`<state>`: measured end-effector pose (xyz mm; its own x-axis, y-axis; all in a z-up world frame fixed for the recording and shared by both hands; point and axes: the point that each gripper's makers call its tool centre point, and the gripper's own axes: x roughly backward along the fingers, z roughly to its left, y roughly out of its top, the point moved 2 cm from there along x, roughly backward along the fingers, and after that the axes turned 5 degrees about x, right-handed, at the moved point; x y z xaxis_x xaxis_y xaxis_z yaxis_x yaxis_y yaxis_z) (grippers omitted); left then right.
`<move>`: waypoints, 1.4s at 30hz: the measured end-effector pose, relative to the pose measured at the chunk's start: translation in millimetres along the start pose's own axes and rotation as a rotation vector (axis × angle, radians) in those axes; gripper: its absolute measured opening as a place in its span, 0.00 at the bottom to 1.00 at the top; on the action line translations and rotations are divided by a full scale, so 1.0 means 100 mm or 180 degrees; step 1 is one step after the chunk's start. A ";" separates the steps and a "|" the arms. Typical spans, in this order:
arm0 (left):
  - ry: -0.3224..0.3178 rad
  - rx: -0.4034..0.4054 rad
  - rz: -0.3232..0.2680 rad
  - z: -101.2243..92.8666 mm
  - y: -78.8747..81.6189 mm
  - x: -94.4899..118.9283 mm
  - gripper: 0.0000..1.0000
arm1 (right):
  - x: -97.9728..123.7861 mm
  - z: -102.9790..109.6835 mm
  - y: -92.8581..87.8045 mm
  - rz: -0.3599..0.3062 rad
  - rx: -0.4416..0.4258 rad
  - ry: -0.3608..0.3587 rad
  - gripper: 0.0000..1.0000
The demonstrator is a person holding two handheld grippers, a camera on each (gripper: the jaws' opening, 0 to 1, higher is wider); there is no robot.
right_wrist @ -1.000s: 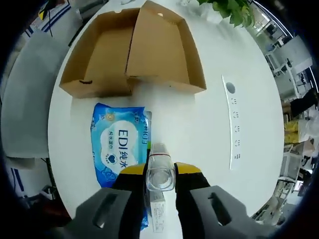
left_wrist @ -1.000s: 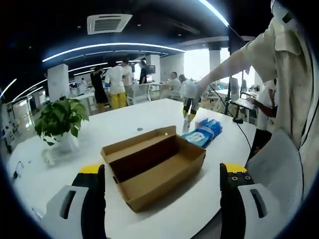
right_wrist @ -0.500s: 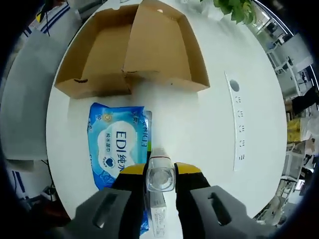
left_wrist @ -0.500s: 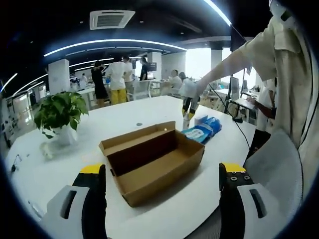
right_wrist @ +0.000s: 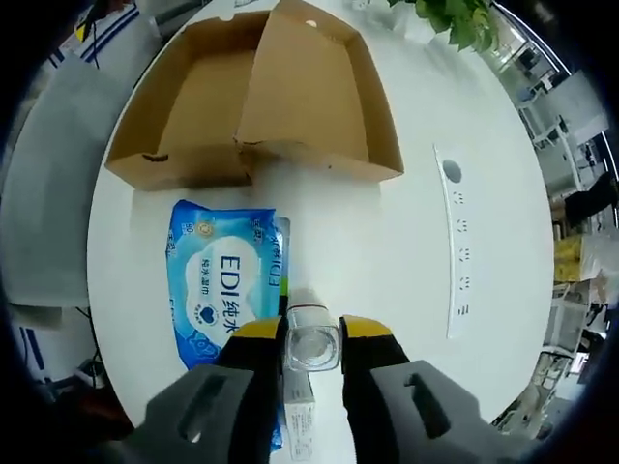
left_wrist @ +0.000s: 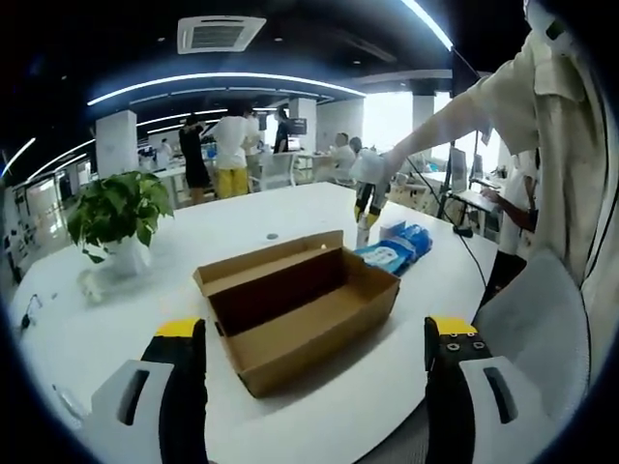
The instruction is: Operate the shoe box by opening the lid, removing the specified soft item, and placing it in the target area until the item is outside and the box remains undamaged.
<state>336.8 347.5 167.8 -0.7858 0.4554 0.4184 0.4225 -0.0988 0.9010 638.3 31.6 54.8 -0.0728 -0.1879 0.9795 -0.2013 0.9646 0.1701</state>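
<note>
Shoe box [right_wrist: 253,97] open on white worktop [right_wrist: 426,261], wipes pack [right_wrist: 227,290] already outside beside it, right tool [right_wrist: 311,340] closed on clear bottle [right_wrist: 311,343], left tool [left_wrist: 314,372] wide and empty: risk of bottle slipping onto pack, or knocking box.

**Left spread wide, right clamped and reaching out**

My left hand-held gripper [left_wrist: 314,387] sits low in front of me in the left gripper view, its two yellow-tipped black jaws spread far apart with nothing between them. My right arm [left_wrist: 464,111], in a pale sleeve, stretches out ahead, and at its end my right hand-held gripper [left_wrist: 366,215] points downward. In the right gripper view, my right hand-held gripper [right_wrist: 313,343] looks straight down, its yellow-tipped jaws closed in against the sides of a small clear bottle [right_wrist: 312,345], gripping it upright between them.
</note>
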 end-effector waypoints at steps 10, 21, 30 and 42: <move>0.0186 -0.0034 0.0125 0.13 -0.08 -0.01 0.91 | 0.06 -0.05 0.03 -0.0069 -0.0014 -0.0092 0.23; 0.0497 0.0056 0.0398 0.40 -0.28 -0.07 0.74 | 0.27 -0.20 0.36 -0.0584 -0.0321 -0.0298 0.27; 0.0638 0.0190 0.0535 0.60 -0.34 -0.22 0.54 | 0.36 -0.38 0.66 -0.1059 -0.1008 -0.0424 0.28; 0.0774 0.0711 0.0864 0.88 -0.56 -0.45 0.30 | 0.14 -0.53 0.76 -0.1301 -0.1940 -0.0511 0.28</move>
<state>388.0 410.3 88.1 -0.7049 0.2147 0.6761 0.6952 0.0200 0.7185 674.1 112.4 87.2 -0.2592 -0.5328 0.8056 0.3304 0.7349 0.5923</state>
